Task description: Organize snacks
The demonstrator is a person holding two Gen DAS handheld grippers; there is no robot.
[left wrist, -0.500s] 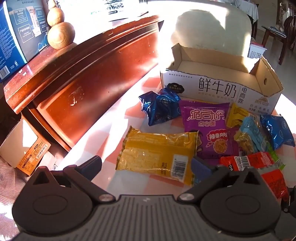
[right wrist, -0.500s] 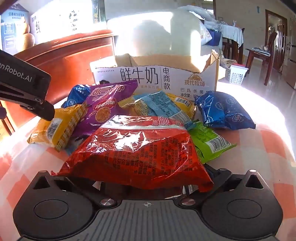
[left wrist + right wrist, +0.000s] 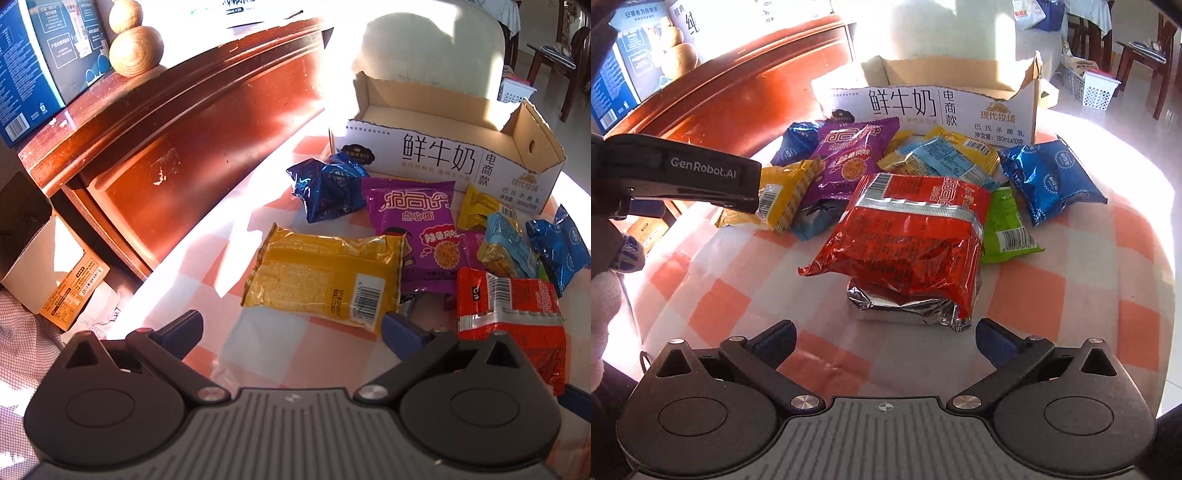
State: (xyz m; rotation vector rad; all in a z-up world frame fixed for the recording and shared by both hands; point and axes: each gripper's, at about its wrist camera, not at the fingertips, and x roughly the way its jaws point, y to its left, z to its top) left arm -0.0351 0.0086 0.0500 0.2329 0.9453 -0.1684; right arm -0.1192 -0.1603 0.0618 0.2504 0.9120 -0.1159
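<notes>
**Both claws released over a crowded snack pile**

The left claw (image 3: 291, 328) and right claw (image 3: 884, 338) both stand spread wide and grasp nothing. The snacks lie heaped on the checked desk (image 3: 1089, 295), just in front of the open cardboard box (image 3: 443, 155), which looks empty as far as its inside shows.

The red packet (image 3: 908, 236) sits nearest the right claw, resting on a silver foil packet (image 3: 905, 306); a grab low at that edge could likely catch both, or pinch only slippery film and let it slide out. The yellow packet (image 3: 325, 280) lies just ahead of the left claw, its edge overlapping the purple packet (image 3: 417, 229), so lifting it may drag its neighbour. The two claws work close together, and could collide above the heap.
</notes>
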